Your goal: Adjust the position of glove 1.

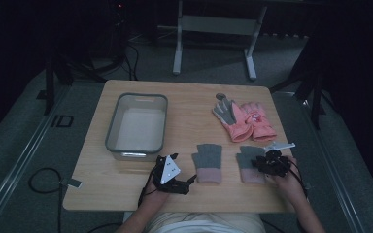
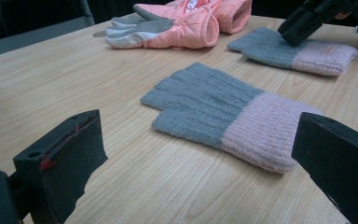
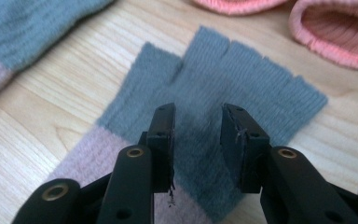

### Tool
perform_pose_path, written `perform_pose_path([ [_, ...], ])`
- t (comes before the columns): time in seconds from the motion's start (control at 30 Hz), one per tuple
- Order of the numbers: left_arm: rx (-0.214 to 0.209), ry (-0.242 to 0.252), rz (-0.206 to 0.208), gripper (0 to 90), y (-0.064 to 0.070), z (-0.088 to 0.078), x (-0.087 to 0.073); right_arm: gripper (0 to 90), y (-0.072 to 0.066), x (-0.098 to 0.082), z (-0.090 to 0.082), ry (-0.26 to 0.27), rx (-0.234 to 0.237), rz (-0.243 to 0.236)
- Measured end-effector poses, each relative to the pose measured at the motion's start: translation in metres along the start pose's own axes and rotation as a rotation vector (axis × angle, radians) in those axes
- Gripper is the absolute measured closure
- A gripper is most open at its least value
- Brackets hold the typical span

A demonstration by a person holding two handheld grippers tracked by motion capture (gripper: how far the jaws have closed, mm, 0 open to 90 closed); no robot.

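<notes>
light wooden table [image 1: 126,179] carrying, from largest down: clear plastic bin with grey rim [image 1: 137,122] at back left, pair of padded pink-and-grey winter gloves [image 1: 245,119] at back right, two grey knit fingerless gloves with pale pink cuffs at the near edge. left knit glove [image 1: 208,161] lying flat and untouched between the hands; right knit glove [image 3: 223,88] flat just below the pink pair, fingers pointing away from the person.

right gripper [image 3: 196,133] hovering over that right knit glove's grey palm, jaws parted a modest gap, fabric showing between them but not pinched, nothing lifted. left gripper [image 2: 196,154] resting low near the table's front, jaws spread wide, empty, facing the left knit glove.

probably the moment of setting a grip on the right knit glove. best done by lowering straight down until both pads meet the wool, gathering a small fold at mid-palm rather than an edge, closing firmly, then lifting slowly so the cuff follows without dragging the pink pair.
</notes>
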State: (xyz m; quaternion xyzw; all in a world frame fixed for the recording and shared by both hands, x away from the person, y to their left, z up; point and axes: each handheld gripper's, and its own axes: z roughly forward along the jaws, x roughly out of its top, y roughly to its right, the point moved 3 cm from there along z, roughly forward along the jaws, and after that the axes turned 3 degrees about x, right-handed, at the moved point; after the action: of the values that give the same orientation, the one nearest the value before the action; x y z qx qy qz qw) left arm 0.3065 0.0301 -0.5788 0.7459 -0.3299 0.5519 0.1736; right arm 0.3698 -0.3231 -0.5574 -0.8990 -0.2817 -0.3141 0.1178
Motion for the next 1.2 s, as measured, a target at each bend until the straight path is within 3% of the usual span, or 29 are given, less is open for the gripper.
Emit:
perform_pose_path([
  [0.17, 0.000, 0.003, -0.003, 1.8, 0.000, 0.000, 0.000, 64.8, 0.003, -0.005, 0.005, 0.013, 0.016, 0.034],
  [0.27, 0.000, 0.005, -0.001, 1.8, 0.000, 0.000, 0.000, 64.9, 0.002, -0.006, 0.006, 0.009, 0.011, 0.011],
  [0.4, -0.001, 0.002, 0.001, 1.8, 0.000, 0.000, 0.000, 72.0, 0.001, -0.006, 0.007, 0.007, -0.007, 0.000],
  [0.43, -0.001, 0.001, 0.001, 1.8, 0.000, 0.000, 0.000, 77.6, -0.002, -0.007, 0.007, 0.014, -0.031, -0.007],
  [0.63, 0.001, 0.004, -0.004, 1.8, 0.000, 0.000, 0.000, 85.1, -0.003, -0.007, 0.006, 0.030, -0.049, 0.075],
  [0.8, 0.000, 0.007, -0.006, 1.8, -0.001, -0.001, 0.000, 85.5, -0.007, -0.004, 0.002, 0.031, -0.060, 0.090],
  [0.87, 0.000, 0.006, -0.005, 1.8, 0.000, 0.000, 0.000, 85.5, -0.016, 0.010, -0.016, 0.079, -0.048, 0.113],
  [1.0, 0.001, 0.005, -0.006, 1.8, 0.000, 0.000, 0.000, 85.5, -0.029, 0.032, -0.036, 0.127, -0.046, 0.105],
  [1.2, -0.005, 0.004, -0.019, 1.8, -0.002, 0.000, 0.000, 85.5, -0.054, 0.065, -0.056, 0.203, -0.022, 0.085],
])
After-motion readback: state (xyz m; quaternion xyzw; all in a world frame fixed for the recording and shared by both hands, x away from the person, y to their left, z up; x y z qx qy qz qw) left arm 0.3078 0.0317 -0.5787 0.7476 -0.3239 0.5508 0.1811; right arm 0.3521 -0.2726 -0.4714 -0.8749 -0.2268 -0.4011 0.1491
